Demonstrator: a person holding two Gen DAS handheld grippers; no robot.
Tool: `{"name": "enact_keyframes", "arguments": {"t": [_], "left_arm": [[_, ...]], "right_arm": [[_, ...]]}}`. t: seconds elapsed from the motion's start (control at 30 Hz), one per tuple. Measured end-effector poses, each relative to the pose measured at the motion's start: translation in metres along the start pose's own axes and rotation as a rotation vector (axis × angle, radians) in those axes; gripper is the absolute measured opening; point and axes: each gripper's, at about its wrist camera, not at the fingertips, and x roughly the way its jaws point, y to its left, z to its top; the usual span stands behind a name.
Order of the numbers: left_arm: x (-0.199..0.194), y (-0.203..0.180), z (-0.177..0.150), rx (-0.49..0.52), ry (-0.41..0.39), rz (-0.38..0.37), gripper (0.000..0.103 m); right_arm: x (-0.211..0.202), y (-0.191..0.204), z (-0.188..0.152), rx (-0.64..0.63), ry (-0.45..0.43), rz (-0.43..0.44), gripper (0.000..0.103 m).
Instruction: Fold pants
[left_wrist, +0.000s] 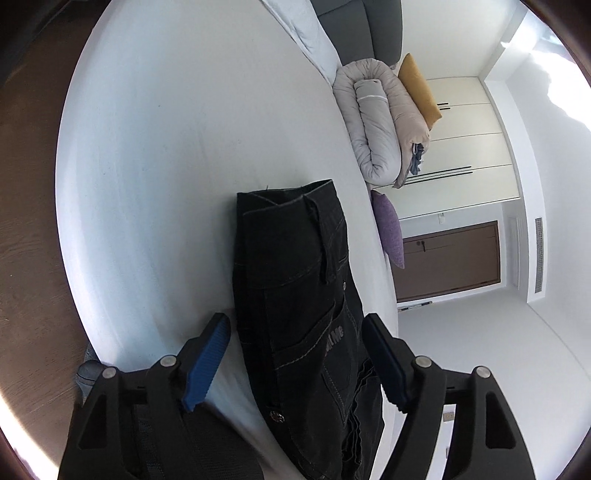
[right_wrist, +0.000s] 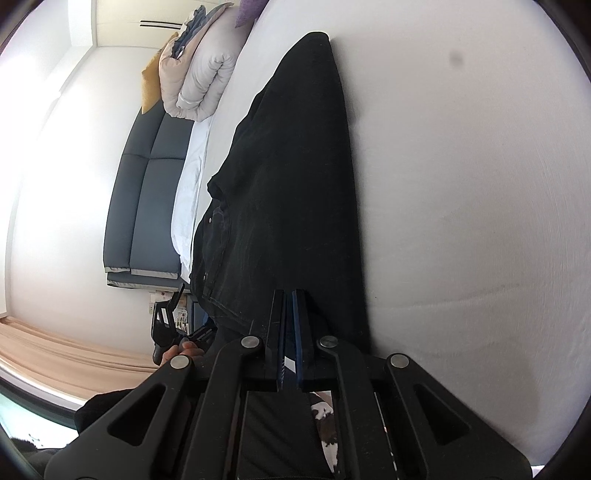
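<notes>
Black denim pants (left_wrist: 295, 295) lie folded lengthwise on a white bed (left_wrist: 166, 147); the waistband points away in the left wrist view. My left gripper (left_wrist: 295, 325) is open, its blue pads on either side of the pants near the pocket, not closed on them. In the right wrist view the pants (right_wrist: 295, 166) stretch away along the bed (right_wrist: 461, 184). My right gripper (right_wrist: 289, 295) is shut, its jaws nearly together at the near edge of the pants; the pinched cloth is hard to make out. The left gripper also shows there (right_wrist: 166, 317), held by a hand.
A rolled grey-beige duvet (left_wrist: 376, 125), a yellow cushion (left_wrist: 421, 88) and a purple cushion (left_wrist: 389, 229) lie along the bed's far side. A dark headboard (right_wrist: 147, 184) and white pillow (right_wrist: 190, 192) are at the bed's end. Wooden floor (left_wrist: 26, 221) borders the bed.
</notes>
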Motion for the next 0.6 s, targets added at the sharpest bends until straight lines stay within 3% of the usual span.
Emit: {"name": "enact_keyframes", "arguments": {"t": [0.17,0.3,0.4,0.5,0.6], "left_arm": [[0.003,-0.008,-0.001,0.015,0.005,-0.027,0.075],[0.006,0.001,0.001,-0.038,0.01,-0.137,0.075],[0.018,0.017,-0.002,-0.105,0.038,-0.172,0.055],[0.02,0.017,0.0,-0.109,0.05,-0.17,0.036],[0.023,0.005,0.002,-0.066,0.055,-0.178,0.031]], "right_arm": [[-0.001,0.0,0.0,-0.008,0.0,0.006,0.002],[-0.002,-0.002,0.0,-0.008,0.0,0.012,0.002],[-0.003,-0.003,0.0,-0.009,-0.001,0.016,0.002],[-0.005,-0.003,0.0,-0.014,-0.003,0.015,0.002],[-0.006,-0.002,0.0,-0.018,-0.001,0.014,0.002]]}}
